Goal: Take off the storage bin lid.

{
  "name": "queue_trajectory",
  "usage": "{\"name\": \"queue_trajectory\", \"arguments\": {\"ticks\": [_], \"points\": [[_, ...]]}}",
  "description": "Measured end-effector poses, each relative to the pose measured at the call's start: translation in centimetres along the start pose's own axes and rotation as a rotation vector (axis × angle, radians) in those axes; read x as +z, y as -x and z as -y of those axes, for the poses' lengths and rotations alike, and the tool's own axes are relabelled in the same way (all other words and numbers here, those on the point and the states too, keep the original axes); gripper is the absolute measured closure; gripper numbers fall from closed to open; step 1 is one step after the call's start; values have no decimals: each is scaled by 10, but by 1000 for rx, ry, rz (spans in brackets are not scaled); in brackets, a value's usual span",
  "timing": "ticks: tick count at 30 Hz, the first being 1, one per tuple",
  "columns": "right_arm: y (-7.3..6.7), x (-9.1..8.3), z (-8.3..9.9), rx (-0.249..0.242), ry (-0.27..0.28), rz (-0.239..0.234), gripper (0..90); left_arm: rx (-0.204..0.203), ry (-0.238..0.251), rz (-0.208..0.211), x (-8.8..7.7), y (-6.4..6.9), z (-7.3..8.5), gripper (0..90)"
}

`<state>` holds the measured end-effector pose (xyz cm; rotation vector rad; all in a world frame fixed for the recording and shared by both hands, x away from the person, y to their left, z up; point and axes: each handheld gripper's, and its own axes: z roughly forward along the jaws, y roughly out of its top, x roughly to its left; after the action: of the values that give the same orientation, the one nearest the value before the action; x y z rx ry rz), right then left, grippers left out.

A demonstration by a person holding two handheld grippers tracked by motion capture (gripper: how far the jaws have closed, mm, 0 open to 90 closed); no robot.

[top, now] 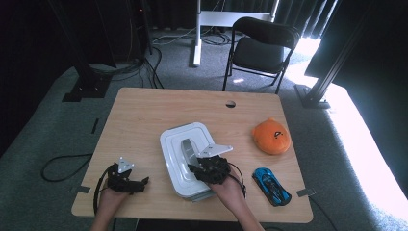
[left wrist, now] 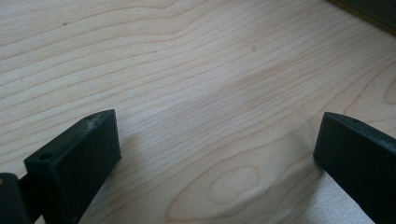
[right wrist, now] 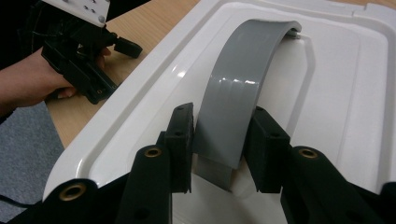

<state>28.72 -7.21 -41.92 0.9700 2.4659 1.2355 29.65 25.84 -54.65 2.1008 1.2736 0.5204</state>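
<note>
A white box with a flat lid (top: pixel 174 142) lies at the middle of the wooden table (top: pixel 144 110). A grey arched handle (top: pixel 187 148) stands up from the lid. My right gripper (top: pixel 198 162) reaches over the lid's near end, and in the right gripper view my right gripper (right wrist: pixel 223 113) is shut on the grey handle (right wrist: pixel 245 65), both pads pressing its sides near its base above the lid (right wrist: pixel 345 70). My left gripper (top: pixel 142 182) rests on the table to the left of the box. In the left gripper view my left gripper (left wrist: pixel 217 133) is open over bare wood.
An orange rounded toy (top: pixel 271 136) and a blue toy car (top: pixel 272 186) lie right of the box. A cable hole (top: pixel 230 104) sits near the table's far edge. A black folding chair (top: pixel 260 48) stands beyond the table. The left hand and its gripper (right wrist: pixel 84 51) show beside the lid.
</note>
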Motion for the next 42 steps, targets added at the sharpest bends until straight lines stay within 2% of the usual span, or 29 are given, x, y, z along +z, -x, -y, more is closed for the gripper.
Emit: {"name": "queue_trajectory", "arguments": {"ticks": [10, 16, 21, 32, 42], "points": [[4, -2, -1, 43, 8, -35, 670, 0, 0, 0, 0, 0, 0, 8], [6, -8, -3, 45, 22, -68, 677, -2, 2, 0, 0, 0, 0, 8], [8, -16, -7, 47, 47, -71, 677, 2, 2, -4, 0, 0, 0, 8], [18, -26, -17, 35, 72, -30, 677, 0, 3, -3, 0, 0, 0, 8], [35, -39, -32, 40, 112, 14, 677, 0, 3, -3, 0, 0, 0, 9]]}}
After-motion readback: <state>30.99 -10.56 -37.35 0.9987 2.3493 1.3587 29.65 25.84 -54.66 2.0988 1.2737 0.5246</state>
